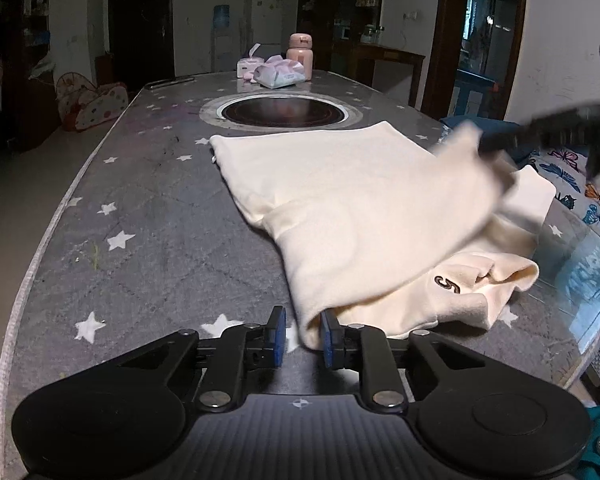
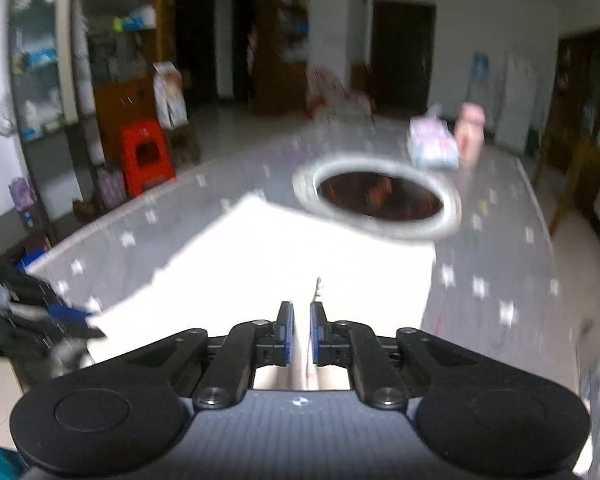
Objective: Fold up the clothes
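Cream garment (image 1: pixel 340 200) lay folded on right half of grey star-print tabletop (image 1: pixel 140 208), far edge just short of round inset burner (image 1: pixel 280 112). Left hand-held gripper (image 1: pixel 303 334) part-open at near folded corner — right pad touching cloth, left pad clear. Right hand-held gripper (image 2: pixel 302 334) clamped on raised cloth fold. Left half of tabletop bare up to rim; tissue packs (image 1: pixel 280 72) and pink bottle (image 1: pixel 300 56) at far end.
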Tool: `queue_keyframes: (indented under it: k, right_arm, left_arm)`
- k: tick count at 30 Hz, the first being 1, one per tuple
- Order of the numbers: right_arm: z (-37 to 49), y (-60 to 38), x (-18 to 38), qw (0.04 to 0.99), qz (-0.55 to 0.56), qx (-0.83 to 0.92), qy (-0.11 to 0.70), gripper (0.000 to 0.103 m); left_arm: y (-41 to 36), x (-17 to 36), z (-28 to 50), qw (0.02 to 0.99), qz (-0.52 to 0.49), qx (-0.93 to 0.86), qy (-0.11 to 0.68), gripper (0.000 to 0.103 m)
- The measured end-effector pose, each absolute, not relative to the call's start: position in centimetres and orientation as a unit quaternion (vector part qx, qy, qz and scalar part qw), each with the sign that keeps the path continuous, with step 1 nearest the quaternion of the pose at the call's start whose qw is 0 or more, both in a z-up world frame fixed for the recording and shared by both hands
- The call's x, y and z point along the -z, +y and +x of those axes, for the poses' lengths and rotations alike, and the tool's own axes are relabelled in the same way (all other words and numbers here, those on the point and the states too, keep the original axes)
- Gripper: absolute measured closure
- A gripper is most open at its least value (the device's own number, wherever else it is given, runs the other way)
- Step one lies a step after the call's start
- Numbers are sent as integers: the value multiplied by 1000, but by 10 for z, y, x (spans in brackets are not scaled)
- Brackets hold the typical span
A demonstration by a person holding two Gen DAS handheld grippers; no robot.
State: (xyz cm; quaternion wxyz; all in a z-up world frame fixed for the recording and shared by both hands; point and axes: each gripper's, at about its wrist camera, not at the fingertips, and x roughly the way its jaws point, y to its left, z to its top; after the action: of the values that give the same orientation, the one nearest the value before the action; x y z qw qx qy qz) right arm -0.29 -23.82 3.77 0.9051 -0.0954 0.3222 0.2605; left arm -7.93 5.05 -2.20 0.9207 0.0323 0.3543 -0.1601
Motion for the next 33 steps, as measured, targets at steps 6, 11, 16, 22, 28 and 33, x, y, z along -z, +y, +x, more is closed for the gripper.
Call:
queue_keyframes:
  k: [6, 11, 16, 22, 28, 33]
  right_arm:
    - [-2, -249, -14, 899, -89, -246, 352, 88]
    - [-6, -245, -5, 896, -82, -263, 348, 83]
    - [-8, -237, 5, 887, -91, -284, 352, 76]
    - [-9, -233, 20, 877, -96, -289, 371, 74]
    - [-14, -236, 24, 875, -97, -292, 373, 69]
    - [-19, -243, 20, 882, -84, -287, 365, 64]
  left_arm:
    - [63, 6, -77, 920, 9, 169, 355, 71]
    - [60, -10, -57, 923, -19, 178, 340, 71]
    - [52, -21, -40, 923, -33, 198, 329, 70]
    - [34, -10, -16, 917, -40, 204, 339, 70]
    - [23, 14, 1, 908, -39, 202, 366, 70]
    - [21, 21, 2, 905, -41, 202, 373, 66]
